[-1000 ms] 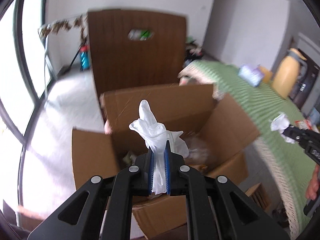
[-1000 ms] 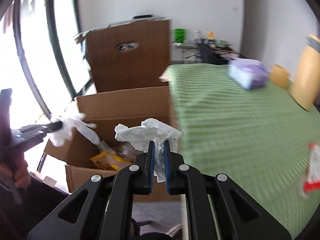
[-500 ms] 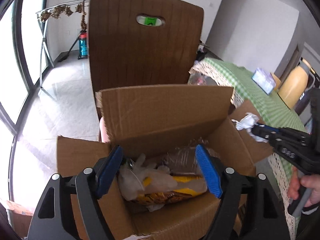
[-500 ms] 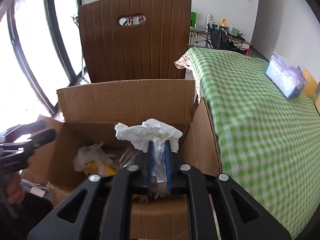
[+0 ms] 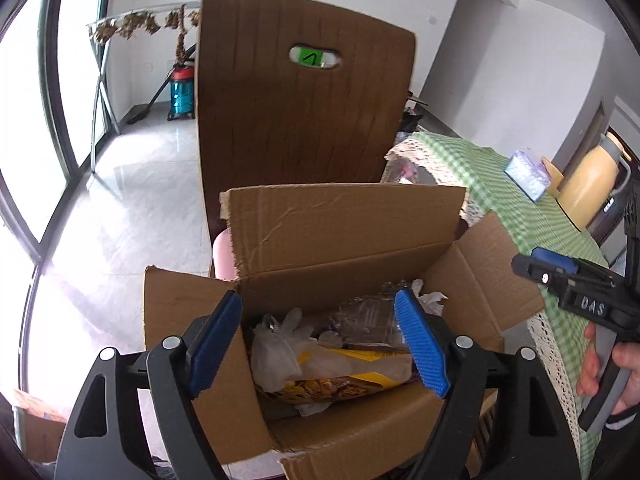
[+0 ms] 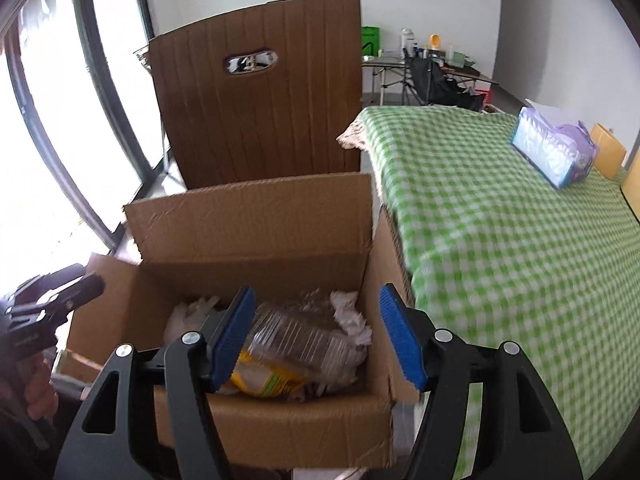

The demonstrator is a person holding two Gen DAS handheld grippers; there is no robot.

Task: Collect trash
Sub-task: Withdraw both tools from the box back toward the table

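Note:
An open cardboard box [image 5: 340,224] [image 6: 256,220] holds trash: a white plastic glove [image 5: 280,344], a yellow snack bag [image 5: 352,376] [image 6: 264,380], a clear plastic container [image 6: 296,336] and crumpled white tissue [image 6: 352,316] [image 5: 432,300]. My left gripper [image 5: 318,344] hovers over the box, its jaws opening wide, nothing between the pads. My right gripper [image 6: 316,336] also hangs above the box with jaws opening and nothing held. Each gripper shows in the other's view, the right gripper [image 5: 568,280] at the right edge and the left gripper [image 6: 52,304] at the left edge, held by a person's hand.
A brown slatted chair back [image 5: 304,112] [image 6: 260,104] rises behind the box. A table with green checked cloth [image 6: 500,232] lies to the right, bearing a purple tissue pack [image 6: 556,152] and a yellow jug [image 5: 592,184]. Tall windows and pale tiled floor [image 5: 132,200] lie left.
Both grippers moved over the box and opened. The left one let go of the white glove, the right one dropped its crumpled tissue; both pieces now lie in the box.

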